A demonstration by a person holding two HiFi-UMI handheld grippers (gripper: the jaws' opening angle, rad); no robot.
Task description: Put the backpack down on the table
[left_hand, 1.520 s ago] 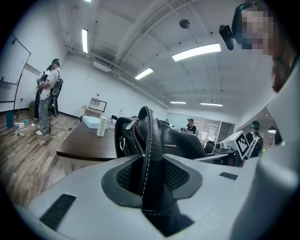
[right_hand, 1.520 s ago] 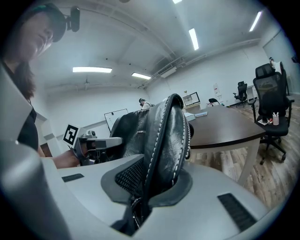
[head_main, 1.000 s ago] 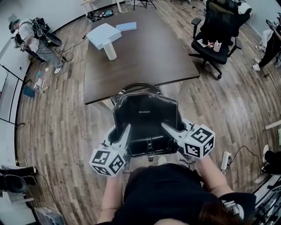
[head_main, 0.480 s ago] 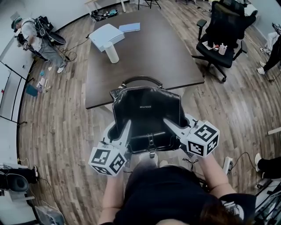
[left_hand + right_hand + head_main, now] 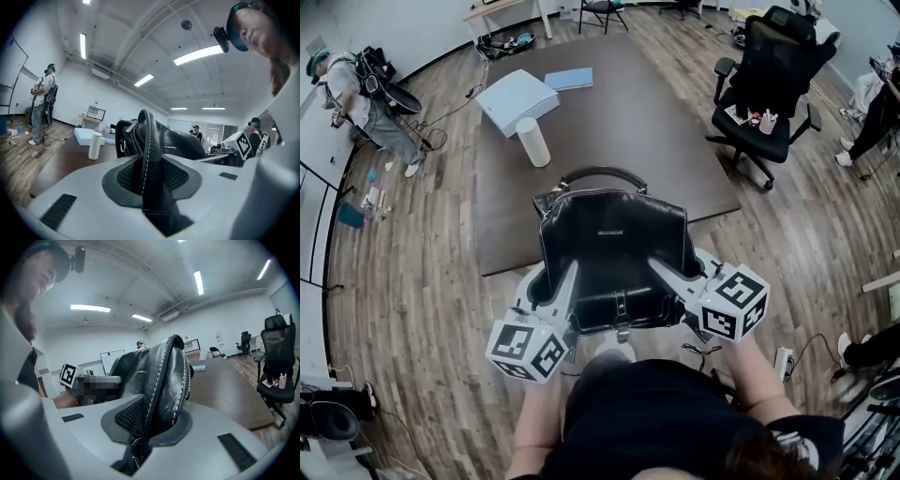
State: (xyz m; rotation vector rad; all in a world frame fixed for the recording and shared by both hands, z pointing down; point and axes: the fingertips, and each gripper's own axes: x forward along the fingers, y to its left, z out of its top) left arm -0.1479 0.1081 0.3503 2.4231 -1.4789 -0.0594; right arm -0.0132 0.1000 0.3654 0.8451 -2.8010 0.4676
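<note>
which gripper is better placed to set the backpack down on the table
Neither alone: the left gripper and the right gripper each clamp one side of the backpack, so both should lower it. Left looks slightly nearer the table edge.

I see glossy, smooth black leather on the backpack point(image 5: 614, 244), with white stitching and a metal zip point(image 5: 133, 134). The table point(image 5: 628, 131) looks matt dark wood, the floor point(image 5: 422, 262) grainy wood planks.

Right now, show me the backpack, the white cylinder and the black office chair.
backpack point(image 5: 614, 239): head view, centre of its black leather panel.
white cylinder point(image 5: 533, 142): head view, middle of its side.
black office chair point(image 5: 780, 58): head view, its backrest.
</note>
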